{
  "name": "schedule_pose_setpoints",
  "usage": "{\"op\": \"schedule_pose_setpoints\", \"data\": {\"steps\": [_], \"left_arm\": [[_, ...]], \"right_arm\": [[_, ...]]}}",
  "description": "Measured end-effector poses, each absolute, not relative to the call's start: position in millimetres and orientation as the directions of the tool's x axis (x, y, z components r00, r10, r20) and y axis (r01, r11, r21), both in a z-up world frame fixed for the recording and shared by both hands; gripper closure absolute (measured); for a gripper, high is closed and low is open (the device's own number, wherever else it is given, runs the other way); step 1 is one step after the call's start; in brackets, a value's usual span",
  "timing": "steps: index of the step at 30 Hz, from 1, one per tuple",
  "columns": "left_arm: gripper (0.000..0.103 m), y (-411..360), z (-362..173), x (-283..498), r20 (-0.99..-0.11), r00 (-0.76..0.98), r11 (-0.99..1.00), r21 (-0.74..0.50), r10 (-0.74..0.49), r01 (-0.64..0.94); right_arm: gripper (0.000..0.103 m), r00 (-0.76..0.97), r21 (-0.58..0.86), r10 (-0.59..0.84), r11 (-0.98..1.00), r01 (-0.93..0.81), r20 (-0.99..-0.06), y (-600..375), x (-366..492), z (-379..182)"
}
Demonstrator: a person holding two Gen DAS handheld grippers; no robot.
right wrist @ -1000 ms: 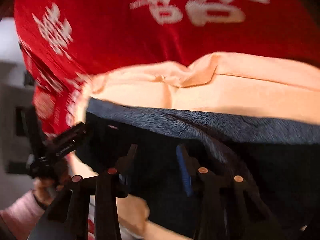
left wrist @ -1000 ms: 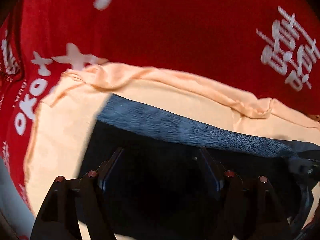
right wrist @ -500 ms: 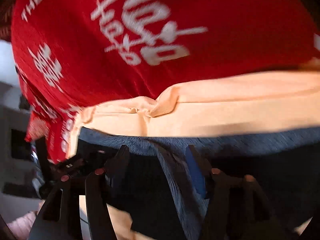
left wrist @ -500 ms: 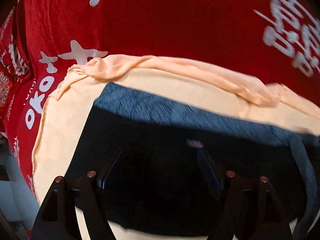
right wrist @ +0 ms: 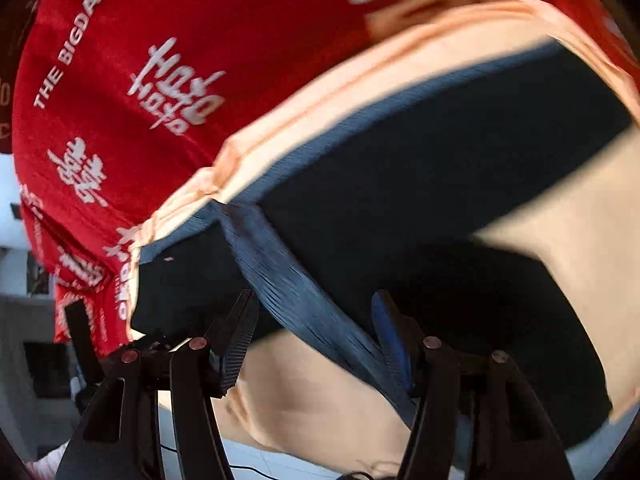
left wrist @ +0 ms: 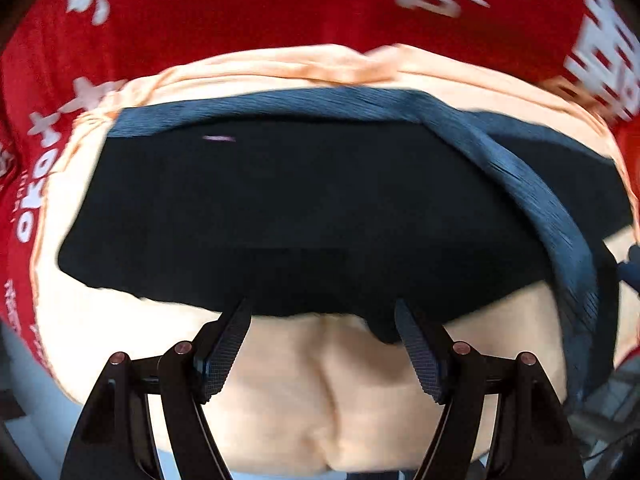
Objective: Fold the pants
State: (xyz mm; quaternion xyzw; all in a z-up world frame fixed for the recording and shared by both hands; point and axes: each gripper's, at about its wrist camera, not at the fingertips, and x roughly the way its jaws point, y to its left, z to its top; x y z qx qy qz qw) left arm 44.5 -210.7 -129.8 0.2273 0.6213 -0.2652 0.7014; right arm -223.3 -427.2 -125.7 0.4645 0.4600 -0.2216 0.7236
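Dark navy pants (left wrist: 300,208) lie flat on a peach cloth (left wrist: 300,392), and their ribbed grey-blue waistband (left wrist: 532,200) folds diagonally across the right side. My left gripper (left wrist: 322,308) points straight down over the pants' near edge, open, with nothing between its fingers. In the right wrist view the pants (right wrist: 440,160) fill the middle. There the waistband (right wrist: 288,280) runs slantwise through the gap of my right gripper (right wrist: 313,298). That gripper stands open, its pads apart from the band on the left side; the band passes behind the right finger (right wrist: 394,344).
A red tablecloth (left wrist: 240,20) with white lettering lies under the peach cloth (right wrist: 560,220) and fills the far side of both views (right wrist: 200,20). The table's left edge drops to a pale floor (right wrist: 16,280). A pink sleeve (right wrist: 48,460) shows at the bottom left.
Both grippers have drawn back toward the near edge of the pants, baring peach cloth below them. The right gripper's jaws have widened and rolled, and the waistband now lies diagonally.
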Motion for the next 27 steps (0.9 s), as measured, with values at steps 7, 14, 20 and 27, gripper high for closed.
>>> {"op": "schedule_pose_setpoints", "data": {"steps": [7,14,20,27], "left_arm": [[0.027,-232,-125,-18,-0.985,0.026,0.668,-0.095,-0.169,0.738],[0.027,-249,-113,-73,-0.972,-0.019,0.600,-0.159,-0.234,0.784],[0.027,-281,-125,-93,-0.960,-0.064,0.582,-0.218,-0.274,0.783],[0.027,-318,-159,-99,-0.943,-0.135,0.615,-0.302,-0.304,0.728]], "right_arm": [[0.040,0.419,0.406,0.037,0.336,0.850,-0.907,-387,-339,-137],[0.040,0.366,0.356,0.013,0.270,0.895,-0.931,-358,-419,-164],[0.040,0.436,0.438,0.061,0.232,0.868,-0.898,-362,-438,-195],[0.040,0.556,0.574,0.144,0.244,0.782,-0.819,-367,-445,-215]]}}
